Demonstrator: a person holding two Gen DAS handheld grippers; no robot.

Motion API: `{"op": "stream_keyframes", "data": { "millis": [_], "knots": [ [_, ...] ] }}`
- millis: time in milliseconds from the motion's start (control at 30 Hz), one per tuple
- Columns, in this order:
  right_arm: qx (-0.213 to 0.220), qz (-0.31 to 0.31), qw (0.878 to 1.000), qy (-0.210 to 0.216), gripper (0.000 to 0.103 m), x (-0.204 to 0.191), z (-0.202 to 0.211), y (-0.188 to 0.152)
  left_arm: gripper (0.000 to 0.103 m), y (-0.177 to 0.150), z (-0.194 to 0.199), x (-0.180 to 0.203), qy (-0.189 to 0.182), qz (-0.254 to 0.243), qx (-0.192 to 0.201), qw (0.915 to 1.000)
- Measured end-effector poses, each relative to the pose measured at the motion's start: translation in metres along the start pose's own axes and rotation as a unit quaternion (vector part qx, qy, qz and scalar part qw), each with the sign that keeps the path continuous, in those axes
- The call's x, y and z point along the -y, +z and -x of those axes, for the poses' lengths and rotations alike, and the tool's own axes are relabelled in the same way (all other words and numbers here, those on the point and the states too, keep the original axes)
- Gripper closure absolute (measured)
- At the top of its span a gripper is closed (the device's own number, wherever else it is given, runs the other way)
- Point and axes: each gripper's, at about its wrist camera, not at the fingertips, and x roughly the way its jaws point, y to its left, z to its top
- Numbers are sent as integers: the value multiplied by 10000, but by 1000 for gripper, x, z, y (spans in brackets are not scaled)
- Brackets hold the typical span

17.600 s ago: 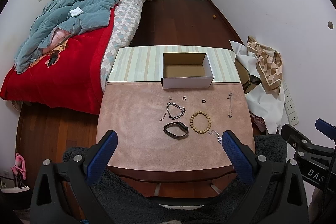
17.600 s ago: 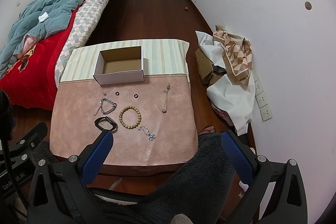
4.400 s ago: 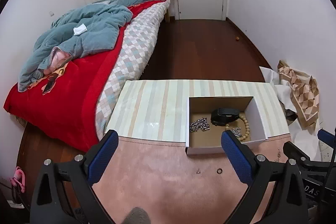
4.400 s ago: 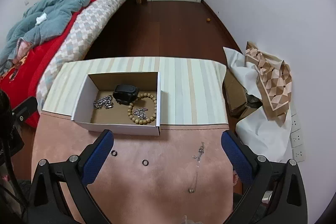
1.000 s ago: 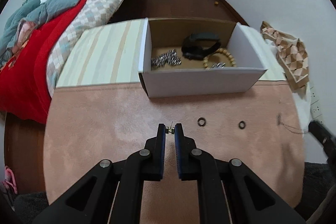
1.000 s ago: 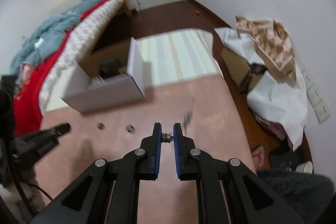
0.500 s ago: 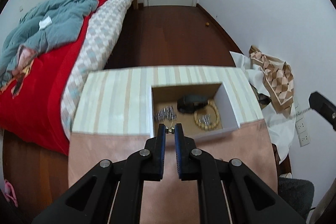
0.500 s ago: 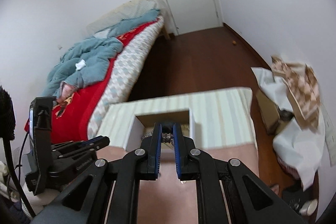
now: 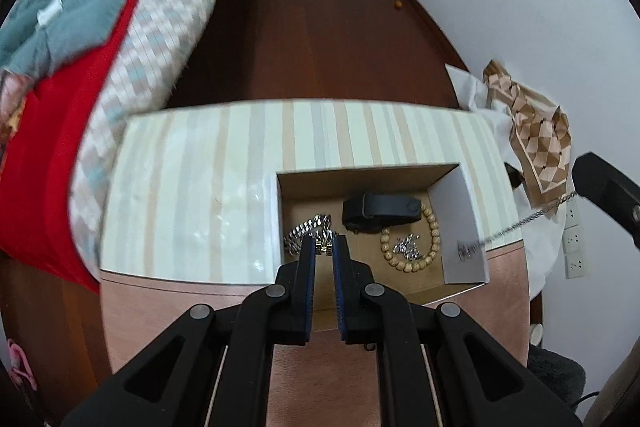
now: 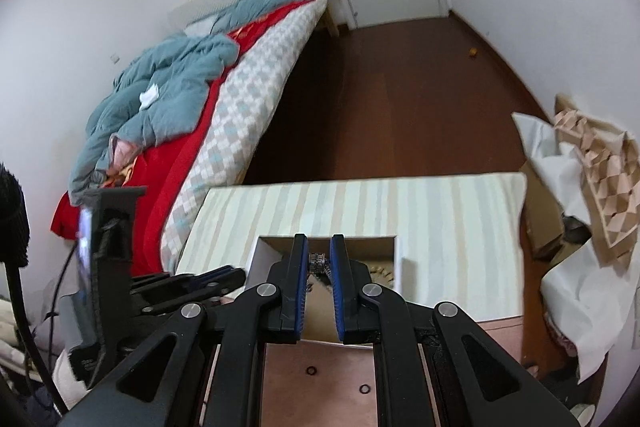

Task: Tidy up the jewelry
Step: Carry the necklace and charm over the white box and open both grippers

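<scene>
The open white box [image 9: 466, 227] on the table holds a silver chain bracelet [image 9: 304, 229], a black band [image 9: 380, 211], a wooden bead bracelet [image 9: 432, 231] and a small silver piece [image 9: 406, 247]. My left gripper [image 9: 324, 247] is shut on a tiny gold earring [image 9: 324, 247] above the box's near left part. My right gripper [image 10: 319, 261] is shut on a thin silver chain [image 10: 318, 262] over the box [image 10: 402, 271]; in the left wrist view the chain [image 9: 516, 225] hangs down to the box's right wall. Two small black rings [image 10: 311, 371] [image 10: 363, 389] lie on the pink mat.
The table has a striped far half [image 9: 200, 187] and a pink mat [image 9: 160, 311] nearer me. A bed with red cover [image 9: 48, 131] stands at left. White and patterned cloth [image 9: 532, 131] is piled by the right wall. Dark wood floor [image 9: 312, 39] lies beyond.
Both grippers have moved forward and down over the box with their pieces still held. The chain now hangs against the box's right wall.
</scene>
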Motion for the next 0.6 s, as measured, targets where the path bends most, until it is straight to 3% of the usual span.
{"op": "stream_keyframes", "data": {
  "millis": [267,433,500,533,567,600],
  "knots": [
    [-406,-123,9979,486,91,-7,-34,-4,96,0,-19,-8,-167,217,-318,9991],
    [-1331,-582,9856,871,90,7,-72,-9,93,5,-20,-17,-192,450,-428,9979],
    [-1537,-763,9816,841,76,16,-82,-15,93,5,-17,-18,-169,505,-397,9978],
    [-1595,-863,9797,854,55,21,-84,-19,93,5,-15,-18,-135,508,-368,9979],
    [-1616,-922,9786,874,42,25,-86,-22,92,6,-13,-18,-100,509,-333,9981],
    [-1590,-1008,9784,854,40,30,-85,-24,92,6,-10,-17,-46,489,-281,9984]
  ]
}}
